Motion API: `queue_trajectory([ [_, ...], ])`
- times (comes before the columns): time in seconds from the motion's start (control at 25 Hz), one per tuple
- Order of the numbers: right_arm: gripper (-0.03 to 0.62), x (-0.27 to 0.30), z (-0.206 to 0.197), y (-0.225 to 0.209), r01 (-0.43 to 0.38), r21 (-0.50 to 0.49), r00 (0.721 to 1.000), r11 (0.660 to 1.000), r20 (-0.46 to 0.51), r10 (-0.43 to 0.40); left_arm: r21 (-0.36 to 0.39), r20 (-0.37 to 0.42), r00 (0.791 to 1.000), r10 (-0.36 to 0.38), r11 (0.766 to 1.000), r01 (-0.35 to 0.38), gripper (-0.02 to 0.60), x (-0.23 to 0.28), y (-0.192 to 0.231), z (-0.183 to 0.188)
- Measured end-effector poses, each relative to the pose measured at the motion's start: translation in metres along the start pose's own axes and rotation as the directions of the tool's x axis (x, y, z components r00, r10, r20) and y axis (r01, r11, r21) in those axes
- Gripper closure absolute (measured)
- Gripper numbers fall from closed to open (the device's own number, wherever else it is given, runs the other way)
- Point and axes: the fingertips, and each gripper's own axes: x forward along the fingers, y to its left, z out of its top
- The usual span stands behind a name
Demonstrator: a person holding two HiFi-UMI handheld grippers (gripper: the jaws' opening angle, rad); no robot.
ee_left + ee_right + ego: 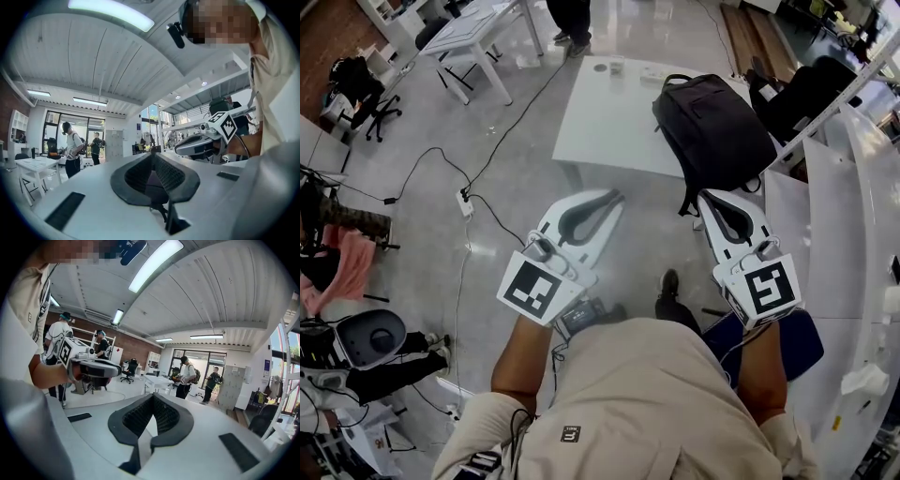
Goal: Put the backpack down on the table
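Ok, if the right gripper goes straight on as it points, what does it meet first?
Likely the black backpack on the white table: in the head view the right gripper aims at its near end. Height is unclear, so it might pass over.

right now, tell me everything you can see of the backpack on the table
The backpack is black, matte fabric by the look of it, with a carry loop at its far end. It lies flat on the right end of the white table. Its near end reaches past the table's edge, where a strap dangles. Only the table is seen touching it. The left gripper and right gripper are shut and do not hold it.
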Motion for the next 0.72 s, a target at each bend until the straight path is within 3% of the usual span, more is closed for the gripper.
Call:
queue_trajectory([
  [0.72, 0.571, 0.002, -0.013, 0.006, 0.003, 0.036, 0.999, 0.999, -0.034, -0.001, -0.012, -0.034, 0.999, 0.008, 1.0, -0.009, 0.546, -0.007, 0.0, -0.018],
])
